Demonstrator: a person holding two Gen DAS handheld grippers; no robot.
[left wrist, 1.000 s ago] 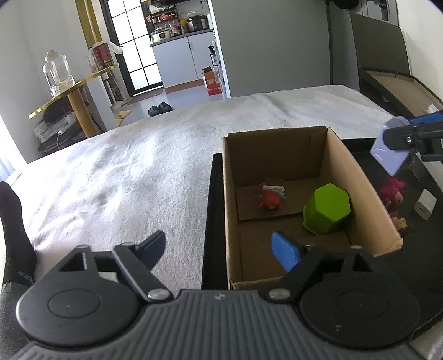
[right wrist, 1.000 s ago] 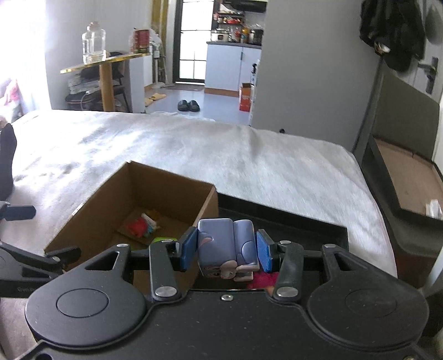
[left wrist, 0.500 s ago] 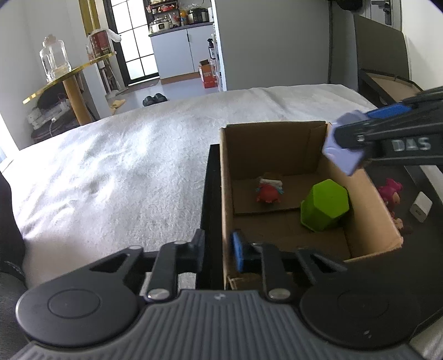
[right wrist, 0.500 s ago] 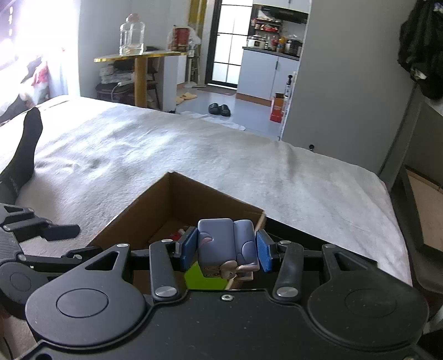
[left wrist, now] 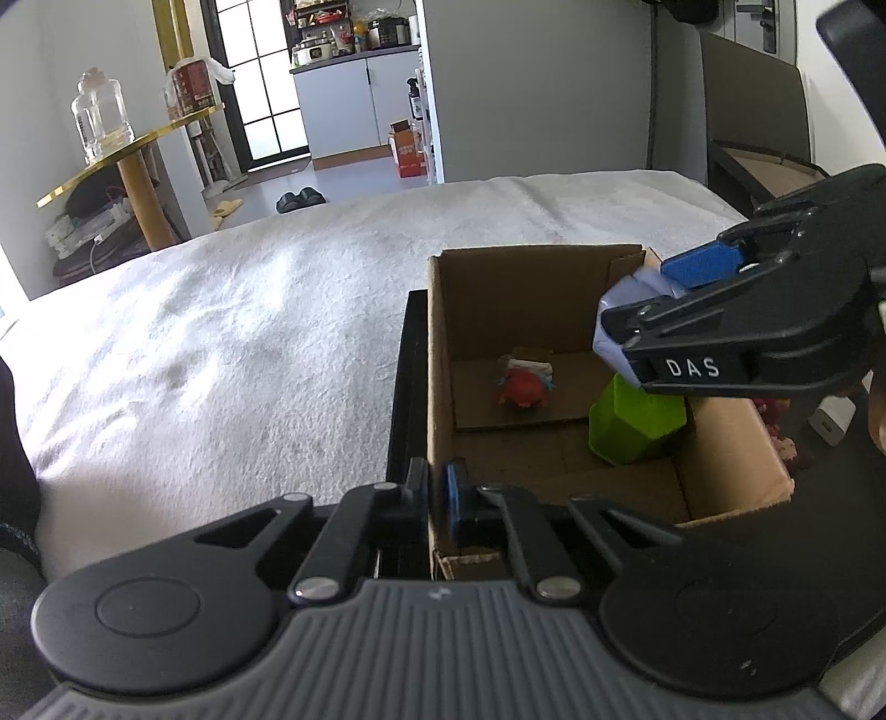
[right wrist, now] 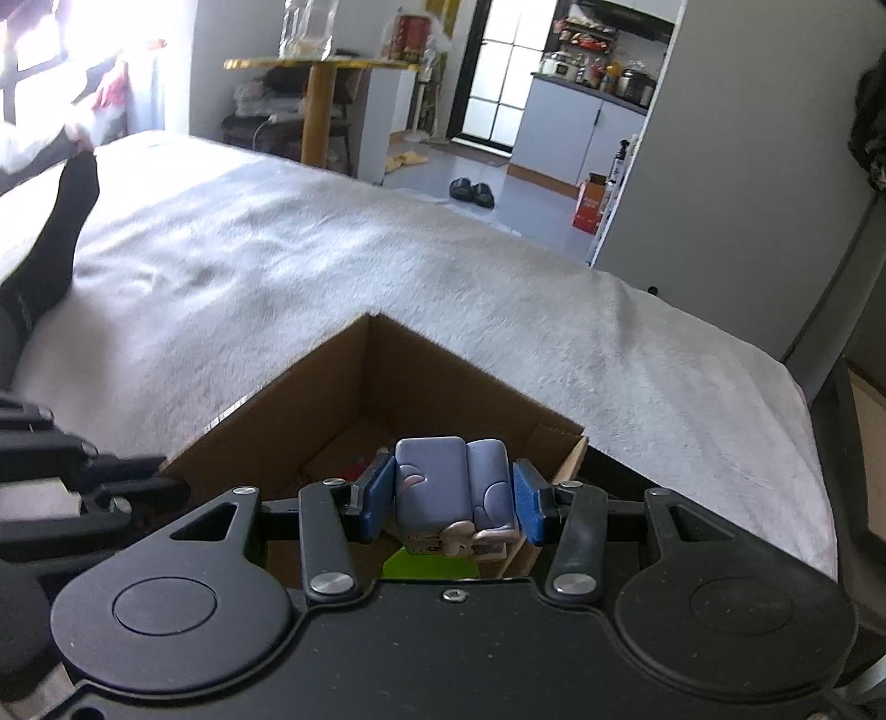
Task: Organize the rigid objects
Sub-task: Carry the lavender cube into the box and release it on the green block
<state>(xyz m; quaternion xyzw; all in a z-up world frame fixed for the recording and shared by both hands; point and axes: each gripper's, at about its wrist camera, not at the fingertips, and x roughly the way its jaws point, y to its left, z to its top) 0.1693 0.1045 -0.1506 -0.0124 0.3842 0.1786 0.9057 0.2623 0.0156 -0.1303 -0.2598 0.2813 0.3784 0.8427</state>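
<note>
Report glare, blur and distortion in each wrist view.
Left wrist view: fisheye bends the grey wall edges; sunlight glares on the white fleece blanket; the right gripper is slightly soft. Right wrist view: the window at top left is blown out; the left gripper's fingers are motion-blurred; the purple block toy is sharp.

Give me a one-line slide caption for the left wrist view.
Left gripper clamps the cardboard box wall while the right gripper carries a lavender block toy over it.
</note>
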